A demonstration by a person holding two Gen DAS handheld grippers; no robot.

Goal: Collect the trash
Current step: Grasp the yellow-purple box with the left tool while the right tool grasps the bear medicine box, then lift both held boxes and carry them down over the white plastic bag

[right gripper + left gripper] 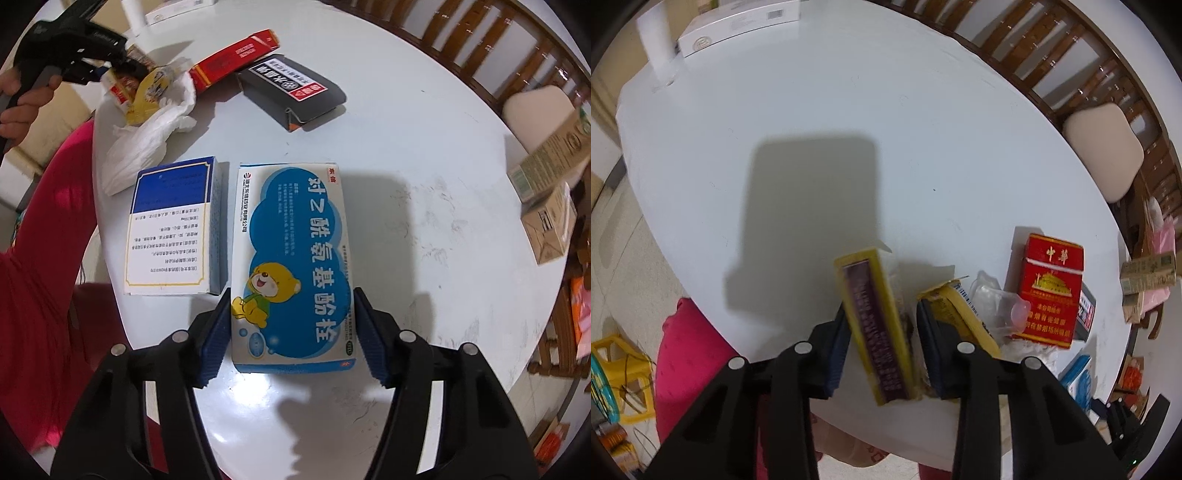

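Note:
My left gripper (882, 332) is shut on a crumpled yellow and purple packet (877, 328), lifted over the white round table (849, 129). Beside it lie a clear plastic cup (1001, 306) and a red cigarette pack (1049, 291), which also shows in the right wrist view (236, 55). My right gripper (291, 332) straddles a blue and white medicine box with a yellow bear (295, 258) lying on the table; its pads sit at the box's sides. Left of it lies a blue and white box (173, 229). A white tissue (147, 136) and a black carton (291, 88) lie farther back.
A white roll (655, 40) and a flat white box (738, 26) stand at the table's far edge. Wooden chairs (1071, 66) ring the right side. Cardboard cartons (546, 177) sit to the right. The person's red sleeve (48, 258) is at left.

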